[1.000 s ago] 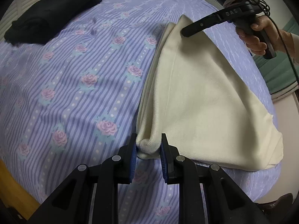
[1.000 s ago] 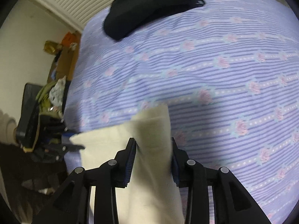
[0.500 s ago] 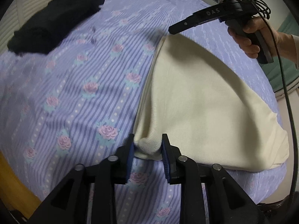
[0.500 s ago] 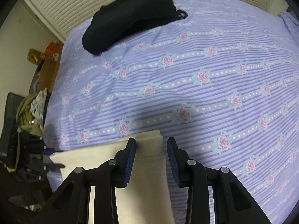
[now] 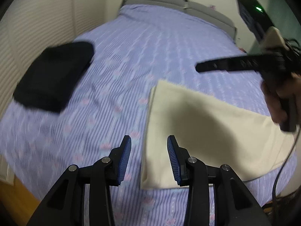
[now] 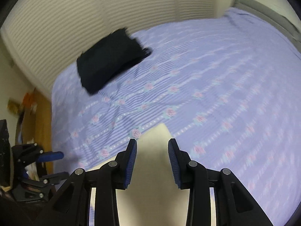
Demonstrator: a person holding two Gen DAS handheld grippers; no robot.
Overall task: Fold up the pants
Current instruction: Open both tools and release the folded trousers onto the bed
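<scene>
Since a second ago both claws have let go of the cream pants (image 5: 203, 131) and lifted clear. The left claw (image 5: 148, 158) is opening, nothing between its pads, above the fold's near corner. The right claw (image 6: 152, 162) stands spread and empty over the far corner. The pants lie folded flat at the bed's (image 5: 169, 43) near edge, released so the fold can settle. Black clothes (image 5: 54, 75) sit folded by the bed's far side, apart.

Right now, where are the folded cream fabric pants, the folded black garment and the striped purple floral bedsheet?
Folded cream fabric pants (image 5: 207, 124), left wrist view, middle of top layer.
Folded black garment (image 6: 110, 60), right wrist view, its centre.
Striped purple floral bedsheet (image 6: 216, 79), right wrist view, bare patch.
</scene>
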